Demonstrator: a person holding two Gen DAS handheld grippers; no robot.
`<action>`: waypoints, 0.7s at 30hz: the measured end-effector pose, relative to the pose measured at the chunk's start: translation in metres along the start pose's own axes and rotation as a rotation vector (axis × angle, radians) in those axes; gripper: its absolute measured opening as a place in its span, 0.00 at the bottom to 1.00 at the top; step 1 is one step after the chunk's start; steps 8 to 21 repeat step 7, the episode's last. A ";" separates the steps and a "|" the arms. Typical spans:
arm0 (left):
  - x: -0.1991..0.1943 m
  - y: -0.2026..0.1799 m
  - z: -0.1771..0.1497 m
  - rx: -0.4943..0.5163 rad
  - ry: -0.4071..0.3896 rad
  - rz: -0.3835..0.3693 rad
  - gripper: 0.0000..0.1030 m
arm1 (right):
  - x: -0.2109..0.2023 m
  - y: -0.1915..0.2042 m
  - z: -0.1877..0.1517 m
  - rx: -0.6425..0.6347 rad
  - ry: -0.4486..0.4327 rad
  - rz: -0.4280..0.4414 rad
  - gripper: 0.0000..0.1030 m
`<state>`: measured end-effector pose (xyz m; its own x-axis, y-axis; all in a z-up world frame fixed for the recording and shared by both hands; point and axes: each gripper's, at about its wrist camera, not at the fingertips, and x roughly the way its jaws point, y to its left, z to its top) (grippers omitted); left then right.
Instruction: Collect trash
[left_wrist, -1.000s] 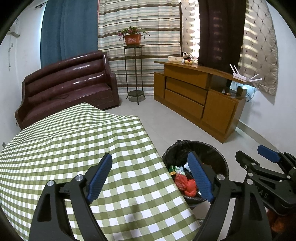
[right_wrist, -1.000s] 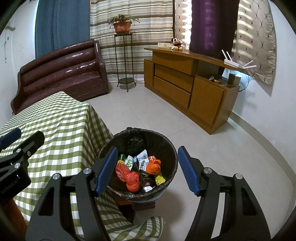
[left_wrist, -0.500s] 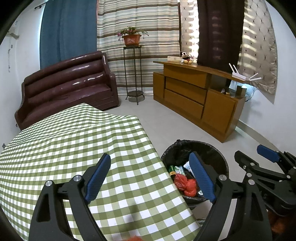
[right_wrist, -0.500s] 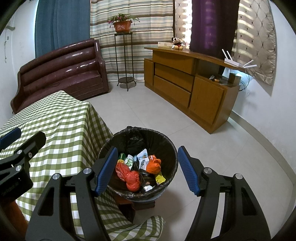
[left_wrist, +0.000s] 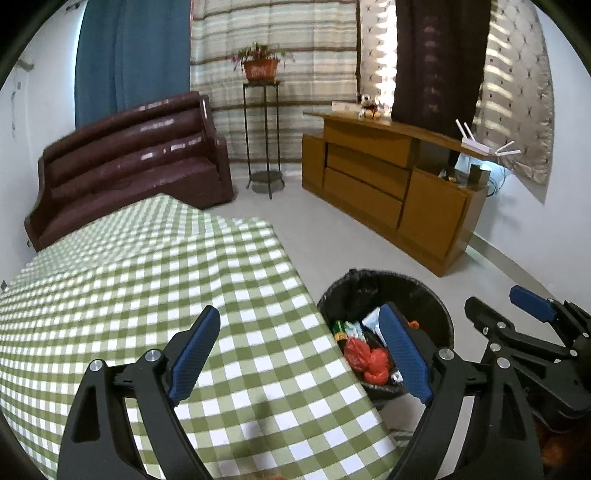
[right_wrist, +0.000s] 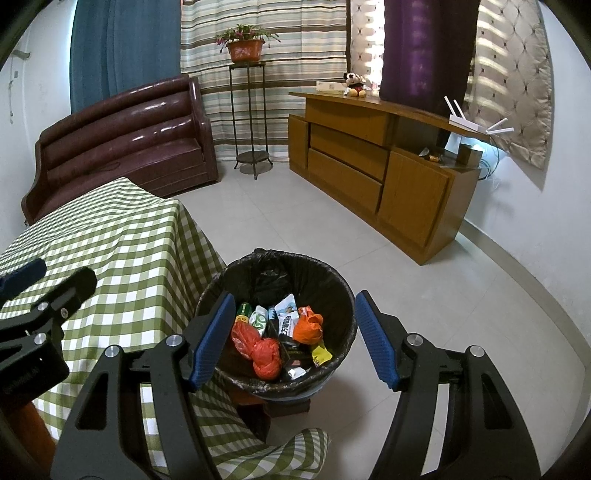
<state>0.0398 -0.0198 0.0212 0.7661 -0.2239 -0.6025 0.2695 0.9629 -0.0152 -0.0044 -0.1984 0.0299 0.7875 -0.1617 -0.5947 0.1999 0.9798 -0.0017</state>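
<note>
Both ribbed blue-padded tongs gape empty: the right gripper (right_wrist: 295, 338) above the round black-lined bin (right_wrist: 334, 384) of crumpled wrappers, the left gripper (left_wrist: 299, 354) over the green-checked tablecloth (left_wrist: 129, 295) alongside.

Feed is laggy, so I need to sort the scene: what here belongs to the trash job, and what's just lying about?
Job:
bin
red bags
orange bag
wrappers
left hand-held gripper, open
right hand-held gripper, open

Lying about:
table
sofa
plant
cabinet
router
</note>
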 end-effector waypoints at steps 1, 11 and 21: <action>0.002 0.003 0.000 -0.012 0.017 -0.003 0.83 | 0.001 0.000 0.000 0.000 0.001 0.001 0.64; 0.005 0.019 -0.004 -0.050 0.046 0.021 0.83 | -0.004 0.006 -0.007 -0.021 0.008 0.007 0.64; 0.005 0.019 -0.004 -0.050 0.046 0.021 0.83 | -0.004 0.006 -0.007 -0.021 0.008 0.007 0.64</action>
